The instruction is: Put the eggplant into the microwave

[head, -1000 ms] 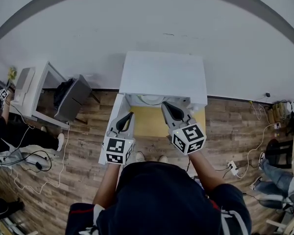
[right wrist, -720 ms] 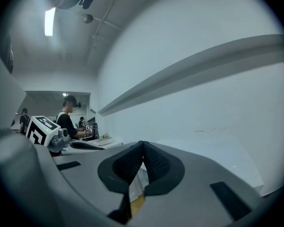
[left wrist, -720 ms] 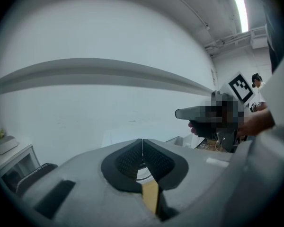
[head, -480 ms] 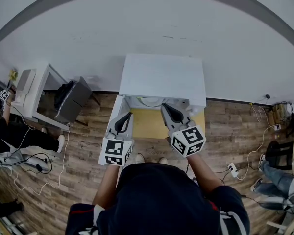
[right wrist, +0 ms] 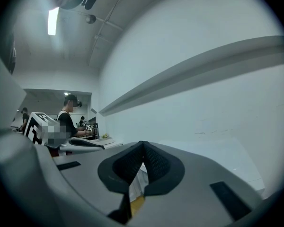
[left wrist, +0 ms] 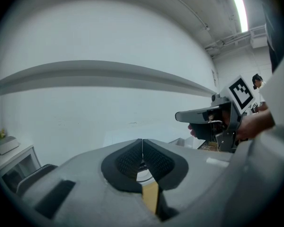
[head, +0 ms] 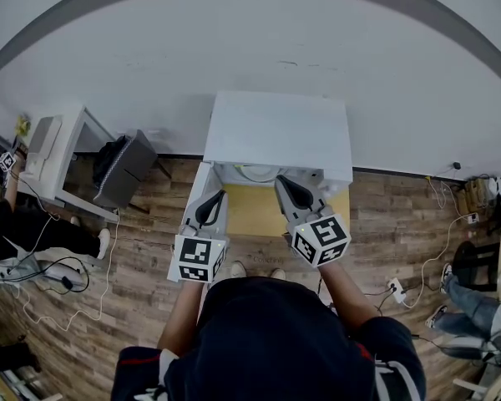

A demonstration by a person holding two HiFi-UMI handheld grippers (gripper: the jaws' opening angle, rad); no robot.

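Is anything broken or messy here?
Nothing looks broken or spilled. The left tool and right tool are shut and empty in front of the white microwave. No eggplant shows. Cables trail loosely over the wooden floor.

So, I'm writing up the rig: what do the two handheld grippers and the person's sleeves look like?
The left gripper and right gripper are light grey moulded shells with black, textured pads. Each carries a white cube printed with black square markers. The sleeves are dark navy with red and white stripes.
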